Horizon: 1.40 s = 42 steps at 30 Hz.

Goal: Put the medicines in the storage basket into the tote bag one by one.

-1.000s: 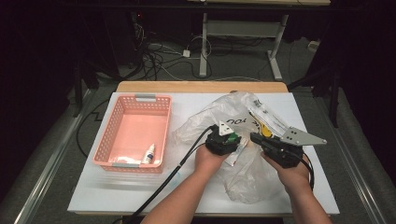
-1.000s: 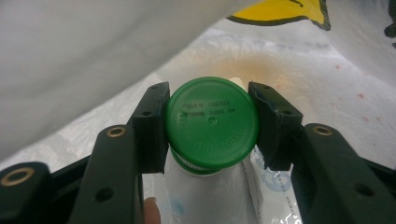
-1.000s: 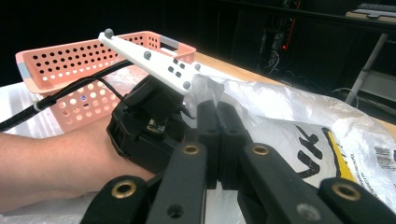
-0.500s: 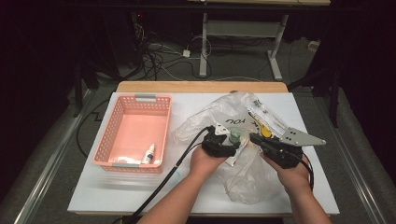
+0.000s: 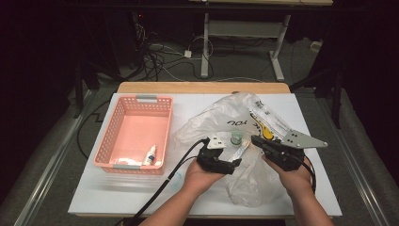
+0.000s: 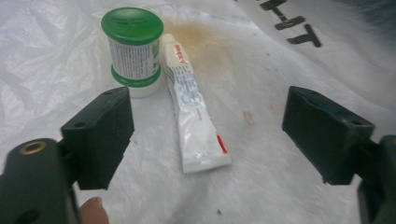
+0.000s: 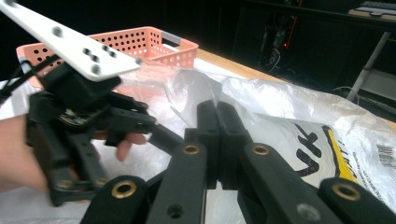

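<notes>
A crumpled clear plastic bag [image 5: 221,117] with black print lies at the table's middle right. A small jar with a green lid [image 6: 133,51] stands on the bag, and a white toothpaste tube [image 6: 194,121] lies beside it. From above, the jar [image 5: 236,137] and tube [image 5: 240,149] sit between the two grippers. My left gripper [image 6: 210,135] is open just short of the tube, holding nothing. My right gripper [image 7: 217,116] is shut on a raised fold of the bag [image 7: 289,107]. From above it sits at the bag's right [image 5: 258,141], with the left gripper [image 5: 230,160] beside it.
A pink perforated basket [image 5: 117,117] stands at the table's left, with a small white dropper bottle [image 5: 150,154] in its near corner. The left gripper's black cable [image 5: 160,188] trails off the front edge. The white tabletop [image 5: 117,193] ends close behind the bag.
My left gripper has drawn back toward the person, and the green-lidded jar and tube now lie exposed in front of it. The right gripper has held its place on the bag.
</notes>
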Motion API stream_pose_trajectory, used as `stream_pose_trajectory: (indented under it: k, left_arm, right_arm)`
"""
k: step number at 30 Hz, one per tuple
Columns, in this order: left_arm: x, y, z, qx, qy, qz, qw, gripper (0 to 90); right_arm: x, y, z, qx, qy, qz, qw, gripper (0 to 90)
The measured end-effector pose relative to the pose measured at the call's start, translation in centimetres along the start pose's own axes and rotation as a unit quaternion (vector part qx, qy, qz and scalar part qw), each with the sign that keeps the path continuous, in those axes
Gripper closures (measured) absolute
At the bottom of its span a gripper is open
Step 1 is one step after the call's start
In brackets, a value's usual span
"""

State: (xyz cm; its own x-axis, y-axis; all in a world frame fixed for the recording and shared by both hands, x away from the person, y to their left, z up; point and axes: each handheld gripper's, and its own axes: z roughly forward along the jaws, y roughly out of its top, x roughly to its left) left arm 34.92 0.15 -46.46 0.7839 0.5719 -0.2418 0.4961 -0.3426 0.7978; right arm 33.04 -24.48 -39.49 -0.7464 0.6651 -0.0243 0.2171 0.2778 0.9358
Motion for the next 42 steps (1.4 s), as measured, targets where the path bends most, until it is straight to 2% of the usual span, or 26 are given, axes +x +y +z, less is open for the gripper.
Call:
stream_pose_trajectory:
  k: [7, 15, 21, 26, 31, 39, 42]
  left_arm:
    - [-0.4, -0.4, -2.1, 0.005, 0.005, -0.003, 1.0, 0.0]
    - [-0.6, -0.9, -5.2, 0.008, 0.015, 0.006, 0.9998, 0.0]
    - [-0.2, -1.3, -7.5, 0.01, 0.021, 0.007, 0.9997, 0.0]
    - [0.4, -1.8, -9.4, 0.01, 0.023, 0.001, 0.9997, 0.0]
    - [1.0, -2.3, -11.6, 0.007, 0.044, 0.005, 0.999, 0.0]
    - [3.3, -3.4, -14.8, -0.005, 0.079, -0.022, 0.9966, 0.0]
    - [4.2, -3.9, -15.9, -0.004, 0.104, -0.028, 0.9942, 0.0]
  right_arm:
    - [0.2, 0.0, 0.1, 0.003, 0.001, -0.001, 1.0, 90.0]
    - [0.1, 0.0, -0.1, 0.002, -0.001, -0.003, 1.0, 90.0]
    - [0.2, 0.0, -0.1, 0.002, -0.002, -0.002, 1.0, 90.0]
    - [0.1, 0.0, -0.2, 0.002, -0.003, -0.003, 1.0, 90.0]
    - [0.1, 0.0, -0.2, 0.002, -0.003, -0.002, 1.0, 90.0]
    - [0.1, 0.0, -0.3, 0.002, -0.005, -0.002, 1.0, 90.0]
    - [0.1, 0.0, -0.3, 0.002, -0.005, -0.002, 1.0, 90.0]
